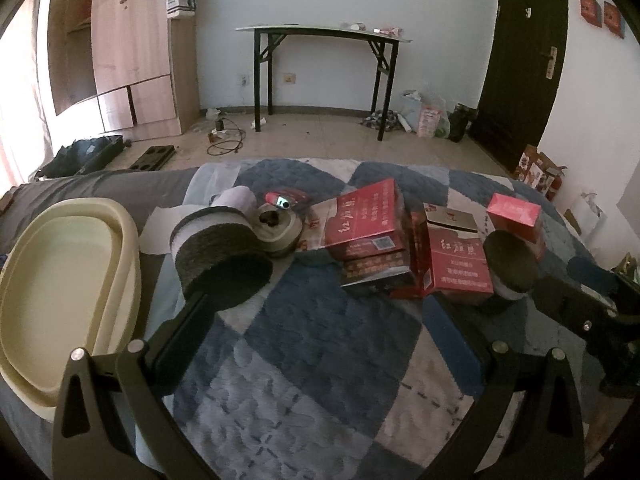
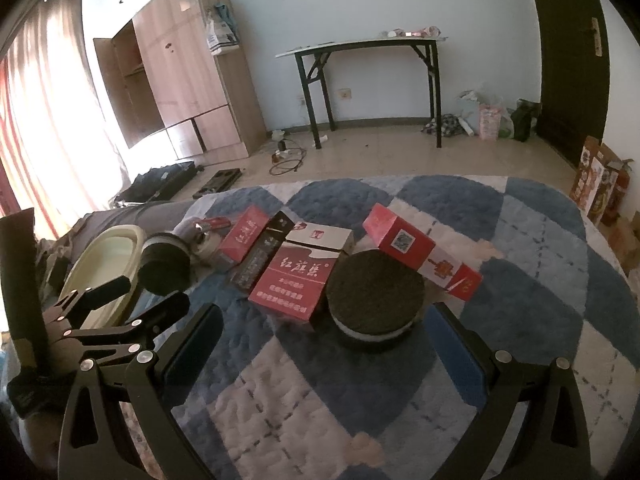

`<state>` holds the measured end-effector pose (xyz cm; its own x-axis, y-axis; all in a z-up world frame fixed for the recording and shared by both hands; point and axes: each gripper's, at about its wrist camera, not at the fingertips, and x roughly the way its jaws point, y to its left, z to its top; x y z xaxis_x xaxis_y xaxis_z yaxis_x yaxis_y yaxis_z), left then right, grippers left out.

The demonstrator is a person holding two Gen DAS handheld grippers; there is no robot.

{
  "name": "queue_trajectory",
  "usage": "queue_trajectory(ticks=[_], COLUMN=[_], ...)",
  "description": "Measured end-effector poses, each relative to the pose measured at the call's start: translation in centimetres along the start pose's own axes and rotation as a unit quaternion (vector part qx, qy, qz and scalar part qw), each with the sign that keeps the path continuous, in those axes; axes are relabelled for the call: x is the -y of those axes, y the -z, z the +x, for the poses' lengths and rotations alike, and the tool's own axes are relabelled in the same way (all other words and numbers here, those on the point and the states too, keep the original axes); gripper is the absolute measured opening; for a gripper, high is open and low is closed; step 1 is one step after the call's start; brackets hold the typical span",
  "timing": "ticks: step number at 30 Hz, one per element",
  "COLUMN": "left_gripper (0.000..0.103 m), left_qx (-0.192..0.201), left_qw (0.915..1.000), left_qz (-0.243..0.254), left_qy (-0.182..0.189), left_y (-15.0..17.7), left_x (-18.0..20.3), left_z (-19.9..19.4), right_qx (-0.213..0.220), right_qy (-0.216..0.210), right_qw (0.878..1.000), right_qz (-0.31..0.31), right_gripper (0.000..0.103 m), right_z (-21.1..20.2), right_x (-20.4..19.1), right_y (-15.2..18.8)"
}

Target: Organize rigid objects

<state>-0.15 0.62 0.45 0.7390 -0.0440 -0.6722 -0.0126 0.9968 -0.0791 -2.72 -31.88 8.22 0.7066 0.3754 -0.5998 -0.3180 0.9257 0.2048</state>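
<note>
Several red cigarette boxes lie on the blue patchwork quilt: a flat one (image 2: 292,280), a long one (image 2: 420,252) and a leaning one (image 2: 244,236). A dark round disc (image 2: 376,292) sits just ahead of my right gripper (image 2: 328,348), which is open and empty. The left wrist view shows the same boxes (image 1: 368,220) and the disc (image 1: 510,264). My left gripper (image 1: 320,340) is open with nothing between its fingers. A dark-faced roll (image 1: 224,260) lies on its side at the left fingertip. Behind it lie a tape roll (image 1: 276,232) and a small red lighter (image 1: 280,200).
A cream plastic basin (image 1: 60,300) rests at the quilt's left edge, beside the left gripper (image 2: 156,292). The right gripper (image 1: 560,280) shows at the right of the left wrist view. Beyond the bed are a tiled floor, a black folding table (image 1: 320,32) and a wardrobe (image 1: 132,60).
</note>
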Motion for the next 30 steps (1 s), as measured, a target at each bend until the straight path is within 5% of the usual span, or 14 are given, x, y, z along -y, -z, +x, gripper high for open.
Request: queue_trajectory(ticks=[27, 30], left_gripper=[0.103, 0.103], left_qx=[-0.001, 0.003], left_qw=[0.9998, 0.9988], left_qz=[0.022, 0.040], left_qy=[-0.003, -0.030], left_y=[-0.1, -0.1], left_x=[-0.8, -2.3], left_z=[-0.2, -0.5], right_qx=[-0.001, 0.000], right_qy=[0.003, 0.002], right_qw=[1.000, 1.000], right_qz=[0.003, 0.008], right_gripper=[0.103, 0.103], right_z=[0.1, 0.2], right_x=[0.1, 0.2], right_y=[0.0, 0.0])
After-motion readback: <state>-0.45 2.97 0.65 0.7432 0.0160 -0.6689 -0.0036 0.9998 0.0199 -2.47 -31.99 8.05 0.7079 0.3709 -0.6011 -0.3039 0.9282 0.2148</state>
